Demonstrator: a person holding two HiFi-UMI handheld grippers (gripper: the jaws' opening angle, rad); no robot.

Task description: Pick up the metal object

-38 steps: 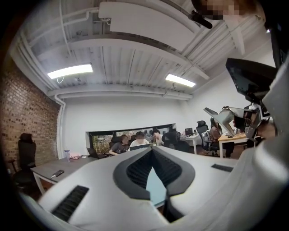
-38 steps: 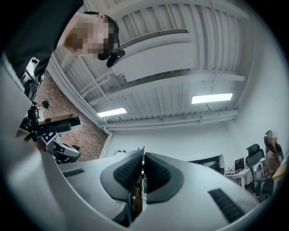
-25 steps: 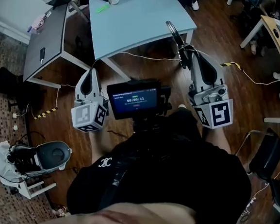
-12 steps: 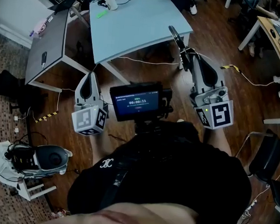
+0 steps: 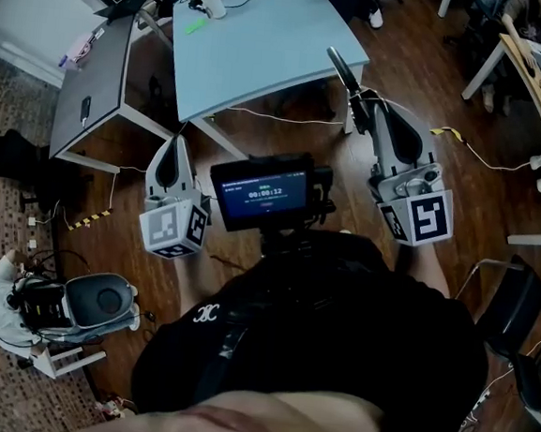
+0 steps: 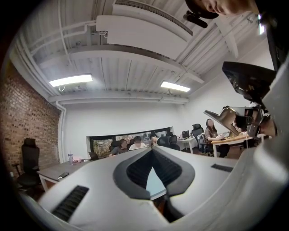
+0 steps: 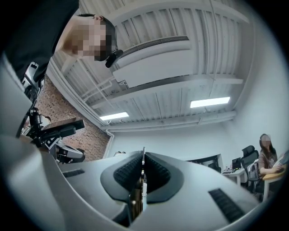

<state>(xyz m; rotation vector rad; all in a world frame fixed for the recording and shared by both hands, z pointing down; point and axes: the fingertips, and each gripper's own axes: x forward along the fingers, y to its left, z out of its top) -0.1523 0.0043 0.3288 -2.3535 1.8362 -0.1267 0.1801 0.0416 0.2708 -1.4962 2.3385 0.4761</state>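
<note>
Left gripper (image 6: 152, 152): tips together, nothing in it, idle. Right gripper (image 7: 143, 168): pinched tight on the thin metal object (image 5: 343, 72), which sits edge-on between the pads and sticks out past the tips, up in the air, clear of the pale blue table (image 5: 267, 41). I'd call the pickup done. Next: hold steady, firm grip, no tilt.

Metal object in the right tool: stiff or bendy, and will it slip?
Probably stiff: the metal object juts straight out of the right tool without drooping. Likely light, since it shows as a very thin edge in the right gripper view. It might pivot or slip, as much of it sticks out beyond the grip.
</note>
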